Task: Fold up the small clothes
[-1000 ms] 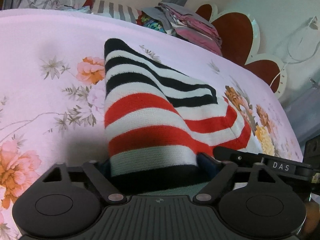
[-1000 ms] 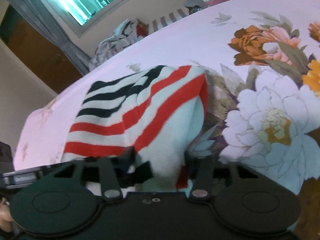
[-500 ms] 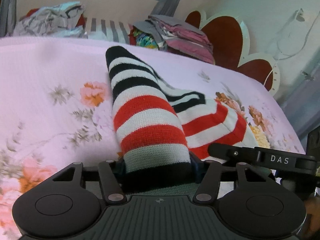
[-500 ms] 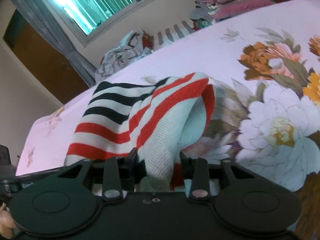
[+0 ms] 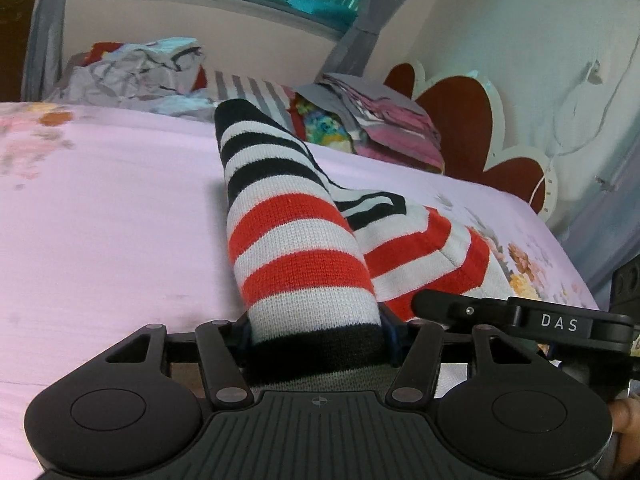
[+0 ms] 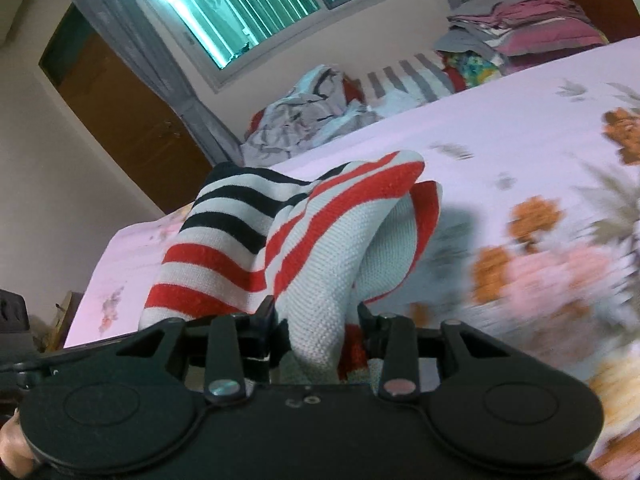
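A small knit garment with black, white and red stripes (image 5: 296,248) lies partly on a pink floral bedsheet (image 5: 100,216), its near edge lifted. My left gripper (image 5: 316,336) is shut on its black hem at the left corner. My right gripper (image 6: 316,328) is shut on a bunched white and red part of the same garment (image 6: 320,264). The right gripper's arm (image 5: 520,320) shows at the right of the left wrist view, close beside the left one. The fingertips of both are hidden by cloth.
A loose heap of grey and white clothes (image 5: 136,76) and a stack of folded pink and grey clothes (image 5: 380,120) lie at the far edge of the bed. A red scalloped headboard (image 5: 460,120) stands at the right. A window (image 6: 248,4) and brown door (image 6: 120,112) are behind.
Both grippers have risen and tilted up with the garment's near edge, which now drapes steeply. More of the window and wall shows. The right wrist view is blurred by motion.
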Tool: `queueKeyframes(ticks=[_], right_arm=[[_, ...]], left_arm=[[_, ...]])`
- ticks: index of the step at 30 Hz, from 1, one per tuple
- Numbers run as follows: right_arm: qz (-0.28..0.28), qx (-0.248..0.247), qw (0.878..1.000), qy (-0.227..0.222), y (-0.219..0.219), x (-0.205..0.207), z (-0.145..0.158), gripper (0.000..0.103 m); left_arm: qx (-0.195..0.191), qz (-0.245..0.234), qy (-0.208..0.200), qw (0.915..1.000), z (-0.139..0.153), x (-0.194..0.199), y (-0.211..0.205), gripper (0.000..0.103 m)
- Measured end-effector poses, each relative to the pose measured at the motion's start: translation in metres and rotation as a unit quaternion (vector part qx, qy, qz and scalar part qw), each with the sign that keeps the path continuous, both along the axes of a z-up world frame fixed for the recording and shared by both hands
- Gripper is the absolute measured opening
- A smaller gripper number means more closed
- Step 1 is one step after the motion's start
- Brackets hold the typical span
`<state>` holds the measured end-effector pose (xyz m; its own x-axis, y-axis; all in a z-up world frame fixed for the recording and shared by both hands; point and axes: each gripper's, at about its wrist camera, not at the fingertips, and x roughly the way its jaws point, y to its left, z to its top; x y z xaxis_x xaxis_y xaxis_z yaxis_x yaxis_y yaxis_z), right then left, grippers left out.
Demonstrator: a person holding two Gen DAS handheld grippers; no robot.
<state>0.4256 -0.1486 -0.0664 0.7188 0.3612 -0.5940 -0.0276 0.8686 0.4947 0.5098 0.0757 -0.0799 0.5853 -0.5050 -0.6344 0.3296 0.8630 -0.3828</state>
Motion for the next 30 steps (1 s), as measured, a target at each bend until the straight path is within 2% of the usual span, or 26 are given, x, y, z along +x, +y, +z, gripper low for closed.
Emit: queueKeyframes(ticks=[8, 13, 19, 23, 26, 30], right_arm=[[0.018, 0.016, 1.000, 0.007, 0.128, 0.026, -0.016, 0.036], [0.038, 0.020, 0.999, 0.013, 0.170, 0.048, -0.026, 0.036], [0.052, 0.006, 0.998, 0.034, 0.189, 0.065, -0.044, 0.036], [0.047, 0.005, 0.998, 0.052, 0.187, 0.068, -0.055, 0.041], [0.034, 0.014, 0.997, 0.062, 0.176, 0.067, -0.054, 0.045], [0.020, 0.003, 0.999, 0.050, 0.172, 0.061, -0.042, 0.046]], left_arm=[[0.008, 0.029, 0.012, 0.9995, -0.014, 0.013, 0.130, 0.057], [0.008, 0.049, 0.016, 0.9986, -0.031, 0.022, 0.186, 0.057], [0.003, 0.056, 0.030, 0.9980, -0.067, 0.030, 0.221, 0.058], [-0.013, 0.054, 0.031, 0.9979, -0.089, 0.030, 0.230, 0.065], [-0.006, 0.053, 0.029, 0.9981, -0.089, 0.032, 0.225, 0.067], [-0.003, 0.067, 0.032, 0.9973, -0.079, 0.025, 0.228, 0.067]])
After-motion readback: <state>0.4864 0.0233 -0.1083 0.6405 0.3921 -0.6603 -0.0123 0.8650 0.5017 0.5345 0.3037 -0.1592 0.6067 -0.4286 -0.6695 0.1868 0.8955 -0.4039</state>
